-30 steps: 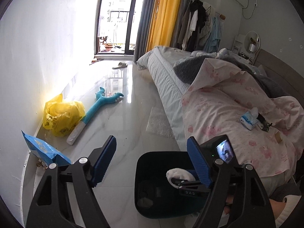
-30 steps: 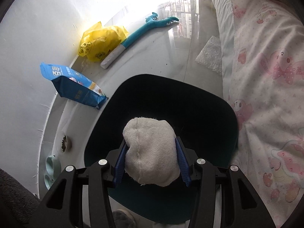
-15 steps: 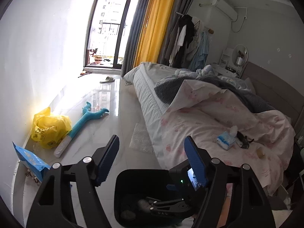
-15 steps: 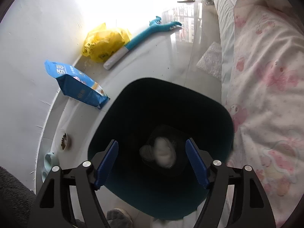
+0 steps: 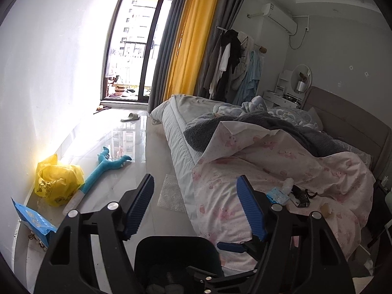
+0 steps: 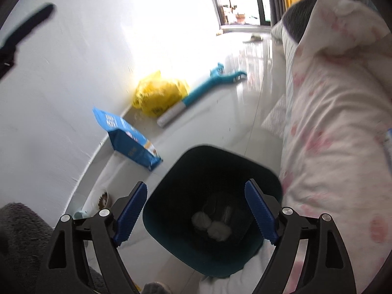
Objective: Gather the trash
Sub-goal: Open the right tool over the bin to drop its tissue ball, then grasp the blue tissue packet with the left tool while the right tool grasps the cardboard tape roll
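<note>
bin (image 6: 171, 183): dark teal, on floor just beside bed edge, below right gripper; white wads (image 6: 212, 225) lying at bottom.
right gripper (image 6: 196, 218): jaws apart, just been opening, nothing between pads; hangs over bin mouth, pointing steeply down.
left gripper (image 5: 196, 205): jaws apart, empty; looks out across floor and bed, bin rim at lower edge of its view.
step: drop into bin done, judging by wads resting inside and empty pads; next piece not yet picked.
candidates: blue snack bag (image 6: 127, 142) by wall, near bin; yellow plastic bag (image 6: 159, 95) farther along wall; tissue pack (image 5: 276, 194) and small clutter on pink quilt (image 5: 269, 161).
next move: needs a swing away from bin toward one piece, jaws kept wide, pads either side of a graspable fold; snack bag looks closest.
risk: limp bags likely to slip unless pinched on a crease.
vs a second ago: white wad then clamped in right pads above bin, now in bin; right view sits higher, bin smaller; left view also lifted, showing more room and less bin.
</note>
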`<control>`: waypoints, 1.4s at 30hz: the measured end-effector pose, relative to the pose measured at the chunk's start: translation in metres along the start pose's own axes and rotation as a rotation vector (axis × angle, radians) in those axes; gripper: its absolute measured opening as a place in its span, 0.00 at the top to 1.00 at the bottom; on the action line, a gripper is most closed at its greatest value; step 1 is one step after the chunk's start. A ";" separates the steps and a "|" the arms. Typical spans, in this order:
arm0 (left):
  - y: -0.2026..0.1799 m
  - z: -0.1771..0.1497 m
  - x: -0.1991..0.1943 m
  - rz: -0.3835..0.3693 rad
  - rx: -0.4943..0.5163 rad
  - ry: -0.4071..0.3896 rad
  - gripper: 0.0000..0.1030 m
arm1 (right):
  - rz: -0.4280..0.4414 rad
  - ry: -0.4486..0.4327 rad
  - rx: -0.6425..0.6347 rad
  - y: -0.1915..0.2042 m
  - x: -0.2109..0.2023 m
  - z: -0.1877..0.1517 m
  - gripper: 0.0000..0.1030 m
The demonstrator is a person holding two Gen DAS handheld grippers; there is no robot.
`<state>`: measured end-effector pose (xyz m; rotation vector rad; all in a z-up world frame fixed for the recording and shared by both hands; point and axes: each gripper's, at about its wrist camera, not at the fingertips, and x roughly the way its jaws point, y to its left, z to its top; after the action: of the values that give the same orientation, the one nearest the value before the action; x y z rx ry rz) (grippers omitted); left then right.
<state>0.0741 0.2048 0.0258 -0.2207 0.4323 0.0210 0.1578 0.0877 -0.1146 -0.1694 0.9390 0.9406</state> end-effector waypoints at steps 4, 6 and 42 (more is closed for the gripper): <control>-0.014 0.001 0.005 -0.004 0.020 0.000 0.30 | -0.011 -0.068 -0.009 -0.009 -0.029 0.000 0.19; -0.022 0.001 0.009 -0.007 0.035 0.003 0.30 | -0.023 -0.092 -0.008 -0.015 -0.041 -0.001 0.19; -0.130 -0.026 0.108 -0.241 0.224 0.146 0.09 | -0.366 -0.288 0.162 -0.168 -0.190 -0.064 0.16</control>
<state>0.1706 0.0692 -0.0155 -0.0522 0.5467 -0.2806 0.1994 -0.1633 -0.0542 -0.0624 0.6833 0.5307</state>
